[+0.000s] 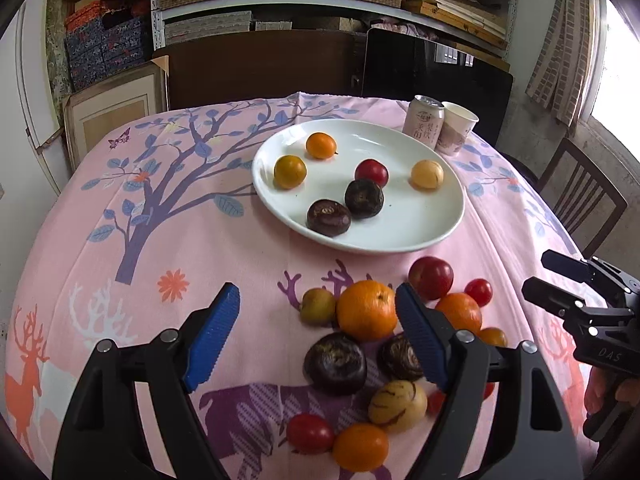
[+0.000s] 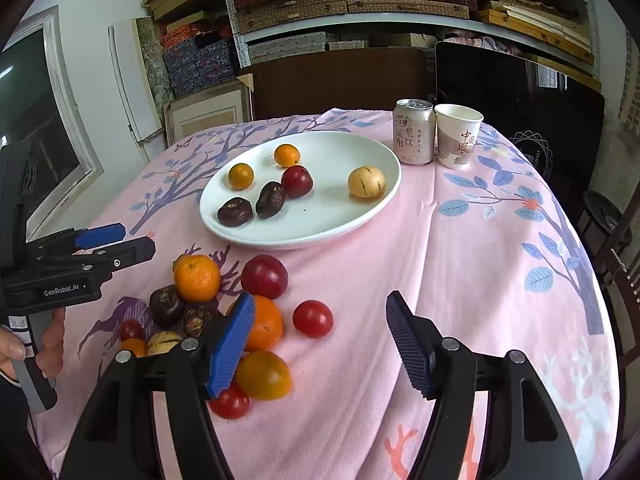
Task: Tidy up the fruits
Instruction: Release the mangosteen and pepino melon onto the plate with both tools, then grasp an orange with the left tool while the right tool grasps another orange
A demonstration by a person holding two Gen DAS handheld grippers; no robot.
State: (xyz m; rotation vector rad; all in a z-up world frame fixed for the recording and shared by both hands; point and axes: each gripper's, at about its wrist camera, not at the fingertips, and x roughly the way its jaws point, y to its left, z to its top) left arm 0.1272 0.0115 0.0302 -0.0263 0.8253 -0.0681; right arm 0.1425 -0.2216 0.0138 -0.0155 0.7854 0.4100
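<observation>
Both tools stand wide with nothing between the pads: the left gripper [image 1: 318,336] hangs over the near pile of loose fruit, the right gripper [image 2: 320,336] over bare pink tablecloth [image 2: 460,248] just right of that pile. Nearest lie small red and orange tomatoes, then two dark fruits, a striped yellow fruit [image 1: 397,405] and a large orange [image 1: 366,309], with a red plum [image 1: 431,278] beyond. Farther off, a white plate [image 1: 408,224] holds six fruits. At the far right edge stand a drink can [image 2: 414,132] and a paper cup [image 2: 457,136], side by side
</observation>
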